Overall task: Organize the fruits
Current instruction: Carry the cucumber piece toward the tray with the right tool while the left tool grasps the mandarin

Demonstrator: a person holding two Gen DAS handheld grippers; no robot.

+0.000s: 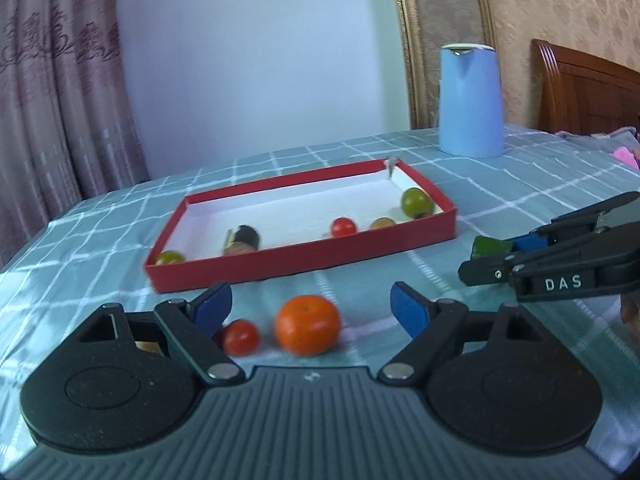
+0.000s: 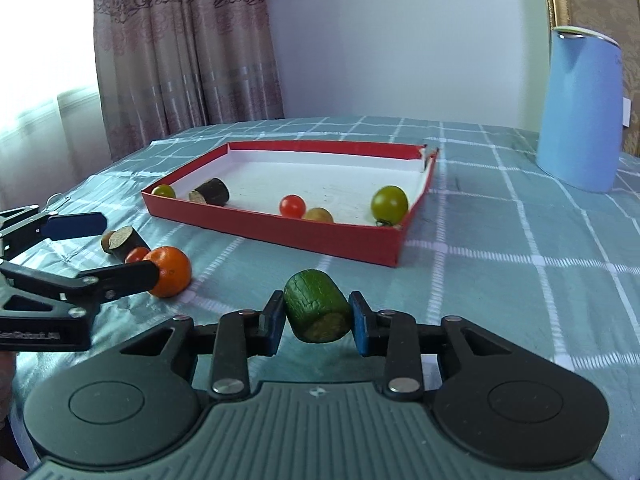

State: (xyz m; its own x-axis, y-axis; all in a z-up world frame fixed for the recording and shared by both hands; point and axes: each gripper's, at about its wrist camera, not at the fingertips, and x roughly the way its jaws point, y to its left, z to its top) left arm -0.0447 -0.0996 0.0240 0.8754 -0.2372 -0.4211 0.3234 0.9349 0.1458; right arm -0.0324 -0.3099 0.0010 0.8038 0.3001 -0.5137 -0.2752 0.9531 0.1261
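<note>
My right gripper [image 2: 318, 316] is shut on a green cylindrical fruit chunk [image 2: 318, 306] held just above the cloth; the left wrist view shows that chunk [image 1: 490, 246] at the right. My left gripper [image 1: 310, 310] stands open, its blue pads on either side of an orange [image 1: 307, 324] that they do not touch. A red cherry tomato [image 1: 239, 337] lies beside the orange. In the right wrist view, a dark chunk [image 2: 124, 240] lies behind the orange [image 2: 170, 272]. The red tray [image 1: 304, 260] holds a large green tomato [image 1: 416, 202], a red tomato [image 1: 343, 227], a dark chunk [image 1: 244, 240] and two small fruits.
A tall light-blue jug [image 1: 470, 100] stands on the checked teal tablecloth [image 1: 520, 184] behind and to the right of the tray. A wooden chair back [image 1: 580, 88] rises at the far right. Curtains hang beyond the table's left edge.
</note>
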